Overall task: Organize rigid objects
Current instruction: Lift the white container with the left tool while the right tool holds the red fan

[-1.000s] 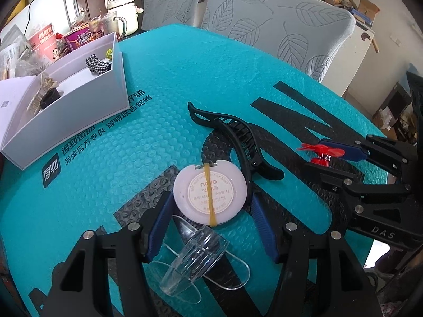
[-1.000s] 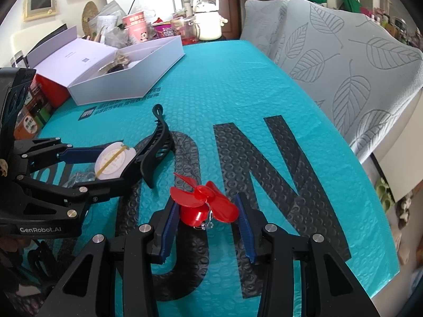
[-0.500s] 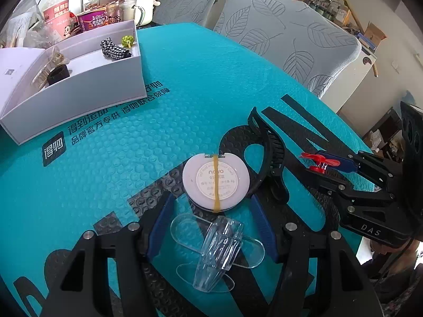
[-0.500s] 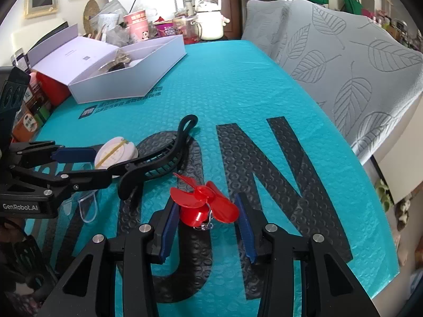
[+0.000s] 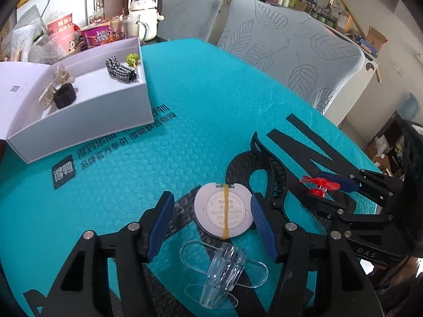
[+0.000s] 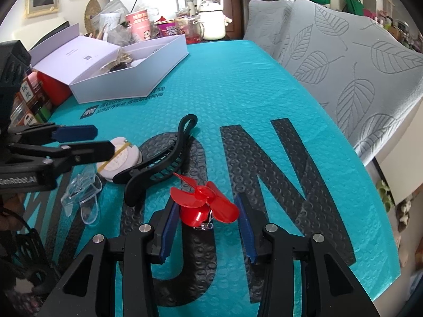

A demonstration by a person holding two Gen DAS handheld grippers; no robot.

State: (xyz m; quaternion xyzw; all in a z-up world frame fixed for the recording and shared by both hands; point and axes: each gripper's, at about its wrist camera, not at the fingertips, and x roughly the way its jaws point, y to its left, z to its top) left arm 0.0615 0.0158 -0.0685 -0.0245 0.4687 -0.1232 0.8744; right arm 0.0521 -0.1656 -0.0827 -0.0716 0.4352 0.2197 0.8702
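**Both hand-held grippers spread over small items on the teal surface**

Left hand-held gripper (image 5: 211,216): jaws spread wide, blue pads on either side of a round white plastic case with a yellow rubber band across it (image 5: 223,213). The right pad sits just beside the case's edge; the left pad stands apart from it. Whether the right pad touches cannot be told. Nothing is pinched.

Right hand-held gripper (image 6: 206,224): jaws spread, blue pads flanking a small red plastic propeller-shaped clip (image 6: 203,203). Both pads stand clear of the blades. The clip rests on the surface, on the black printed lettering.

Close to the left hand-held gripper, nearer the camera than the case, lies a clear transparent plastic hair clip (image 5: 224,277), just beside the case's lower edge. Right of the case lies a long black plastic claw hair clip (image 6: 161,158), curved, with one end near the case and its looped end pointing away from the cameras. It lies between the white case and the red clip.

All rest on a teal bubble-textured surface (image 6: 238,84) with large black letters.

Further out, at the far left corner, an open white rectangular cardboard box (image 5: 87,119) holds a black-and-white checked fabric piece (image 5: 120,70), a black ring-shaped band (image 5: 64,96) and a small green item (image 5: 132,58). Beyond the surface stand grey leaf-patterned chair backs (image 5: 296,52) and a white kettle (image 6: 211,21).
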